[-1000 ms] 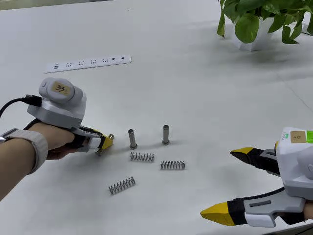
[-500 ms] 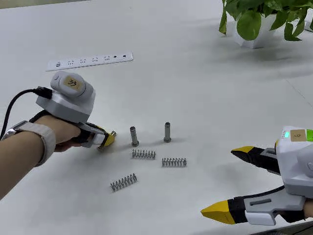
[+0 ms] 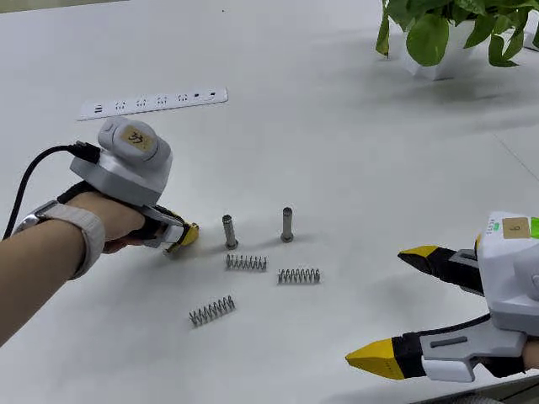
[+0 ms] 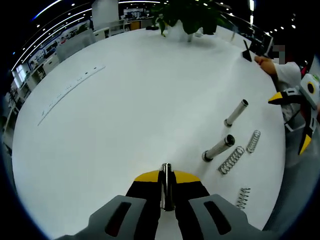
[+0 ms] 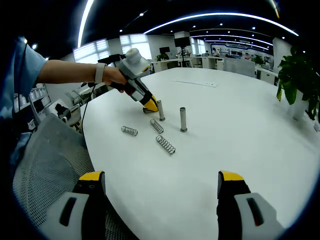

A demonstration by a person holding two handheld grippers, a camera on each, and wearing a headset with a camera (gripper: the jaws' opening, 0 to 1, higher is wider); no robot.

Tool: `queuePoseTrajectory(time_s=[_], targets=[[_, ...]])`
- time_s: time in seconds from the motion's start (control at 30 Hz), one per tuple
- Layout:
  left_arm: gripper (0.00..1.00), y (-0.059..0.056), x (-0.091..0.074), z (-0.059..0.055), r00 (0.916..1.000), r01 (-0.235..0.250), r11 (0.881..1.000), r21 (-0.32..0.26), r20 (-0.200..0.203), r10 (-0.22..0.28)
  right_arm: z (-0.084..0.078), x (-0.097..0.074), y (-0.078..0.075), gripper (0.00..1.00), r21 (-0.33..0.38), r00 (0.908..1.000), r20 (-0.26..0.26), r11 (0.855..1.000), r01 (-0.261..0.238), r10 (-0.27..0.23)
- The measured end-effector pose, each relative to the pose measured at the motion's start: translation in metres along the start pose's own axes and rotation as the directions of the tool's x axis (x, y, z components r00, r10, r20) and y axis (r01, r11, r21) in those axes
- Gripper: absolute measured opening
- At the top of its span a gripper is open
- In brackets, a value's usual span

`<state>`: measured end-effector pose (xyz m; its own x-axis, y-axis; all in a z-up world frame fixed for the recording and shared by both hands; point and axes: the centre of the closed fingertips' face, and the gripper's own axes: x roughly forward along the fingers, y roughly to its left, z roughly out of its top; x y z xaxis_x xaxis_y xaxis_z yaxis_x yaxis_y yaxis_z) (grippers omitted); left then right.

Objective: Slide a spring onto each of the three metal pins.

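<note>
Left gripper (image 3: 184, 238) sits low at nine o'clock of the work, and the left gripper view has its jaws pinched together on the held pin (image 4: 166, 186), which lies lengthwise between them. Two more stand upright on the desk (image 3: 337, 135): the near pin (image 3: 228, 231) just at three o'clock of that gripper's yellow tips, the far pin (image 3: 287, 225) further along the same line. Springs lie flat at six o'clock of them: the first spring (image 3: 246, 263) near the near pin's foot, the second spring (image 3: 299, 275) under the far pin, the third spring (image 3: 211, 310) off alone at seven o'clock. Right gripper (image 3: 387, 306) hangs at four o'clock, jaws wide apart, nothing in them, well apart from the springs. Power strip (image 3: 153, 103) at eleven o'clock, plant (image 3: 446, 29) at one o'clock.
</note>
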<state>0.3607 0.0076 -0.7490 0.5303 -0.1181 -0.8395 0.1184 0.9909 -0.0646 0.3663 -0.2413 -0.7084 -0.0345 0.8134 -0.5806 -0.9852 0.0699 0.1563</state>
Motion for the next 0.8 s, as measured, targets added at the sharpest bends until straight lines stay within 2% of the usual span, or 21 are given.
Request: queuePoseTrajectory(time_s=[0.43,0.53,0.7,0.8], targets=[[0.08,0.000,0.000,0.001,0.9972,-0.011,1.000,-0.024,0.074,0.013,-0.002,-0.001,0.001,0.94,0.004,1.0000,-0.006,1.000,0.000,0.000],[0.08,0.000,-0.007,0.006,0.9944,-0.008,1.000,-0.022,0.105,0.011,-0.001,-0.003,0.002,0.94,0.004,1.0000,-0.007,1.000,0.000,0.000],[0.08,0.002,-0.018,0.011,0.9908,-0.007,1.000,-0.024,0.135,0.010,-0.003,-0.002,0.002,0.94,0.004,0.9999,-0.014,1.000,-0.002,0.002],[0.08,0.001,-0.024,0.010,0.9899,-0.008,1.000,-0.016,0.142,0.010,-0.003,-0.001,0.003,0.94,0.002,0.9999,-0.014,1.000,-0.008,0.008]])
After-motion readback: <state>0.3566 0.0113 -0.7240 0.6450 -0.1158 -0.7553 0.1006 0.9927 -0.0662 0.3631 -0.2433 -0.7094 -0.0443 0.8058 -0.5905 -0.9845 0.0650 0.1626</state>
